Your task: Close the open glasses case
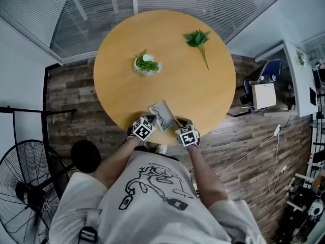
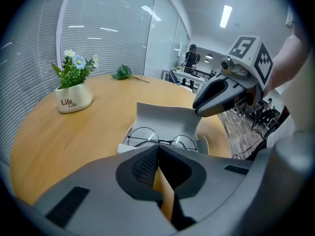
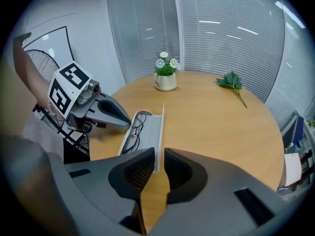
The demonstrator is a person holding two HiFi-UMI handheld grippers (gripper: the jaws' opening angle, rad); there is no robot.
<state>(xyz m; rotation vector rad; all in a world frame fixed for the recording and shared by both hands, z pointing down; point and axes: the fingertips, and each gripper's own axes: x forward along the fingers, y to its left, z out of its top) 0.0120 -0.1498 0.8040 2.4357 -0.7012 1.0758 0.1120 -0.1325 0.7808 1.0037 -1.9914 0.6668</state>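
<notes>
A grey glasses case lies open at the near edge of the round wooden table. Round wire glasses rest in its base, and the lid stands upright behind them. My left gripper is shut with nothing in it, its tips just short of the base's near edge. In the right gripper view the lid runs edge-on, its near corner between the narrow jaws of my right gripper. Each gripper also shows in the other's view: the right gripper at the lid's corner, the left gripper over the base.
A white pot of daisies stands left of the table's middle, and a green leafy sprig lies at the far right. A black fan stands on the floor at the left. A desk and chair are at the right.
</notes>
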